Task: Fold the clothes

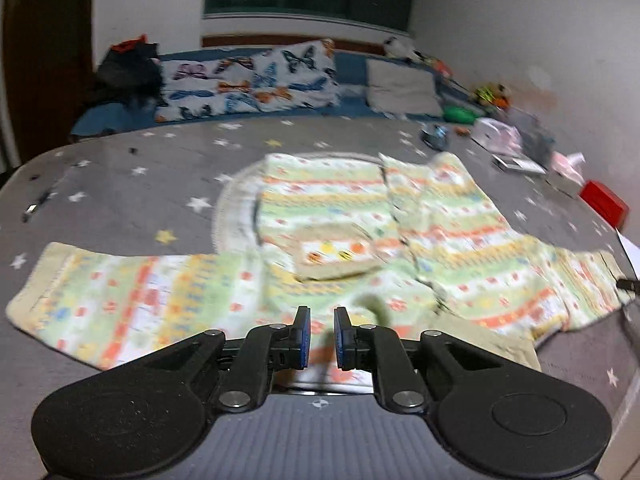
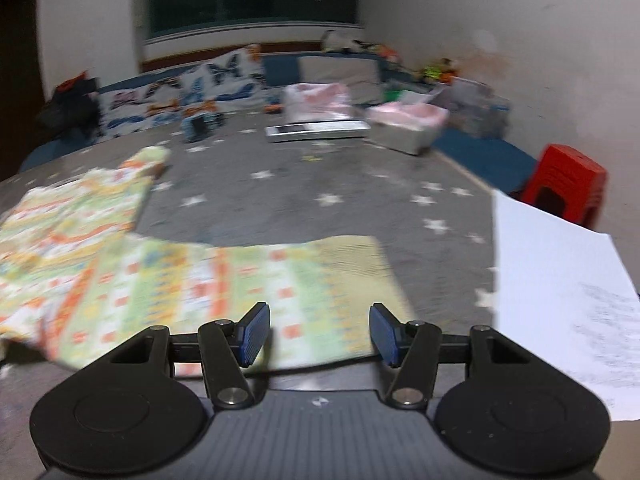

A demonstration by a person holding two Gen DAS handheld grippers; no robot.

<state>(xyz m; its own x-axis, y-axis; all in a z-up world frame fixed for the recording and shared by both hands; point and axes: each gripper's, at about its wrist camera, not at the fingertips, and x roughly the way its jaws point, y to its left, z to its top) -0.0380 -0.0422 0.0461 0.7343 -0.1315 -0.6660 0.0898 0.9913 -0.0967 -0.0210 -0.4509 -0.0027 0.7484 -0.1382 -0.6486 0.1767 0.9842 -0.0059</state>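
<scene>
- Patterned garment (image 1: 440, 236): a long-sleeved top in green, yellow, orange and white bands, spread flat on the grey star-printed bedcover (image 1: 140, 184); one sleeve (image 1: 120, 308) lies stretched out to the left in the left wrist view, and the body is partly folded over itself near the middle.
- Right sleeve (image 2: 256, 280): lies flat across the cover in the right wrist view, its ribbed cuff towards the right.
- Left hand-held gripper (image 1: 321, 338): jaws a narrow gap apart, blue pads facing each other, nothing clamped; it hovers just above the garment's near edge.
- Right hand-held gripper (image 2: 320, 334): jaws wide apart and empty, poised over the near part of the sleeve.
- Butterfly-print pillow (image 1: 256, 80): rests at the far end of the bed, beside a grey cushion (image 1: 400, 88).
- White sheet of paper (image 2: 560, 292): lies at the right edge, near a red plastic stool (image 2: 568, 184).
- Both views are motion-blurred.
</scene>
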